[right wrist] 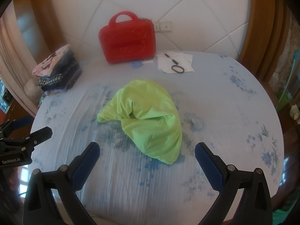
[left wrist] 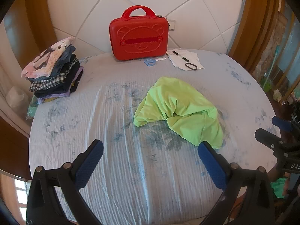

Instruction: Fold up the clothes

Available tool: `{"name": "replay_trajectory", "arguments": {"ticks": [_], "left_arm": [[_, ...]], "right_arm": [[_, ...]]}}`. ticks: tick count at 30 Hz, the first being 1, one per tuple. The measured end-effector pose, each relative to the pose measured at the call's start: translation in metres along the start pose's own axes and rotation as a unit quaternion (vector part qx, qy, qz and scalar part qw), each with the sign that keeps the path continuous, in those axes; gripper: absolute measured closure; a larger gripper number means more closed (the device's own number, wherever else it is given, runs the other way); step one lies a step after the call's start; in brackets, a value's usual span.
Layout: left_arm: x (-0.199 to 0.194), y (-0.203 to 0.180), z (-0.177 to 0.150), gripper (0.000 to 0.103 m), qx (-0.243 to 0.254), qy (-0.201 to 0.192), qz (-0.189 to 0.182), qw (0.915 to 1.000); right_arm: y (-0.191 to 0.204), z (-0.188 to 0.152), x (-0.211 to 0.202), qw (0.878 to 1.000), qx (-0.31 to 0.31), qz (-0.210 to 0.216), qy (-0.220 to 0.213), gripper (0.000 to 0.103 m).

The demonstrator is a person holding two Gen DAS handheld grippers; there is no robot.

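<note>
Two grippers, left (left wrist: 150,161) and right (right wrist: 147,161), are held with fingers spread, grasping nothing; a crumpled lime-green cloth garment (left wrist: 180,110) is seen centre-frame on the floral tabletop (left wrist: 112,168).

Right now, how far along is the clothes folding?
Done: a stack of folded clothes sits at the table's far left edge. In hand: nothing; the left gripper and right gripper are both open, above the tablecloth. Left: the green shirt lies crumpled in the middle, unfolded.
</note>
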State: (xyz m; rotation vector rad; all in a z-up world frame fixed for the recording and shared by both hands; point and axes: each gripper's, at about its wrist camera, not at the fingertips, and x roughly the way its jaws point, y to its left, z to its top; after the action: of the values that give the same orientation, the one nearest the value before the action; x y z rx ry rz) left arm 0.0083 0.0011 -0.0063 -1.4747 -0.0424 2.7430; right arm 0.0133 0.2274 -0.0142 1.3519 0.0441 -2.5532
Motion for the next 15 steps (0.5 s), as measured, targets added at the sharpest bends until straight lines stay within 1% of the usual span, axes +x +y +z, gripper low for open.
{"name": "replay_trajectory", "arguments": {"ticks": [6,15], "left_arm": [[0.003,0.000,0.001,0.000,-0.003,0.004,0.002,1.0000],[0.019,0.003,0.001,0.000,-0.005,0.021,0.006,0.9997]], "right_arm": [[-0.001,-0.002,0.004,1.000,0.004,-0.002,0.007,0.000],[-0.005,0.000,0.016,1.000,0.011,-0.003,0.022,0.000]]}}
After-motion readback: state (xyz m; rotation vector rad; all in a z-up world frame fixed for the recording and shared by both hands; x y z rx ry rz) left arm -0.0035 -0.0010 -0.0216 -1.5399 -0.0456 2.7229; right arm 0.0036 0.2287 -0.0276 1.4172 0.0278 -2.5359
